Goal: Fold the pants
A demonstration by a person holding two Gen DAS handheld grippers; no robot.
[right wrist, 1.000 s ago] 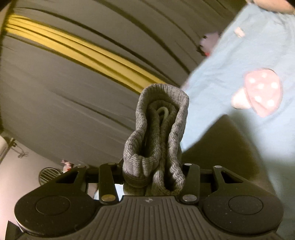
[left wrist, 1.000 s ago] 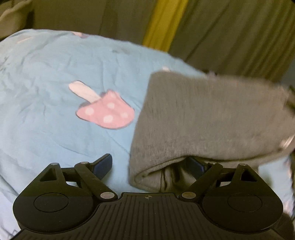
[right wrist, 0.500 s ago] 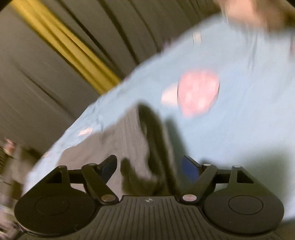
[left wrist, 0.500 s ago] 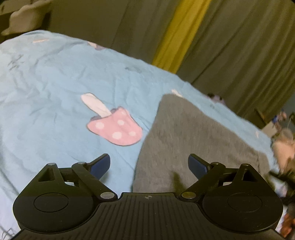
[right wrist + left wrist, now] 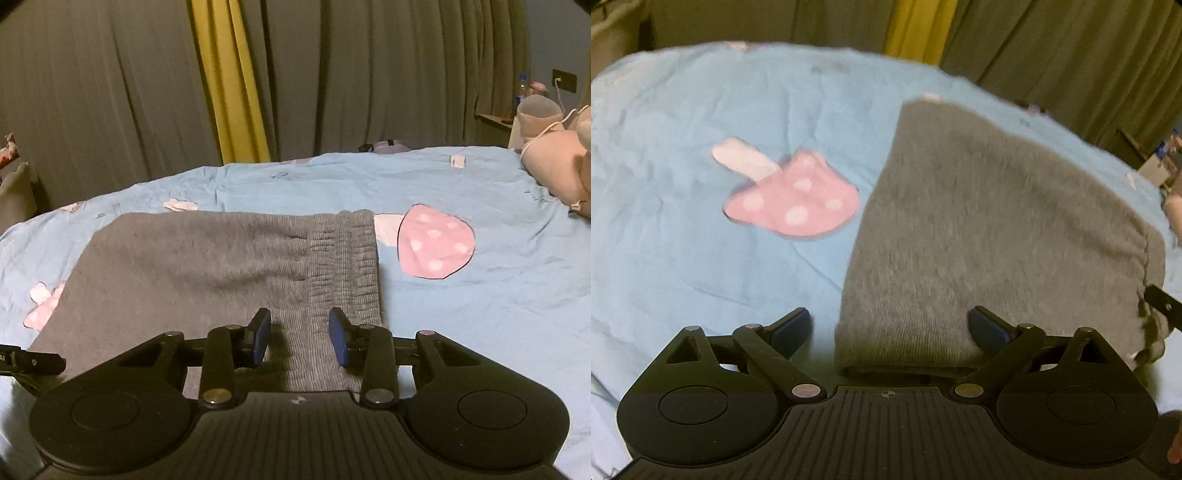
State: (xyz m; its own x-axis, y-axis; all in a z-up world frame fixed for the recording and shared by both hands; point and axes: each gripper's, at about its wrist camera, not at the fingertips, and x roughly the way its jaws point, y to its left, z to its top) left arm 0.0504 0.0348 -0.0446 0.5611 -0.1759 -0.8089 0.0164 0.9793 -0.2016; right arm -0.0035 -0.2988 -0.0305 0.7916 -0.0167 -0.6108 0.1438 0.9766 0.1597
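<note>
Evidently we find the pants (image 5: 221, 266) folded flat on the bed (image 5: 480, 314). Left gripper (image 5: 888, 326) jaws released wide; right gripper (image 5: 299, 336) jaws, just narrowing, clear of the cloth. Perhaps one fold remains.

Light blue bedsheet (image 5: 480, 325) covers bed, creased. Pink mushroom print (image 5: 436, 245) with white dots on sheet; same print (image 5: 792, 199) sits left in left wrist view. Smaller pink-white print (image 5: 42, 302) at sheet's left edge. Grey-olive curtains (image 5: 92, 92) hang behind bed, yellow strip (image 5: 229, 81) between them. Pink plush toy (image 5: 554, 162) at far right. Bottle (image 5: 521, 88) and wall socket (image 5: 564, 80) beyond it.
</note>
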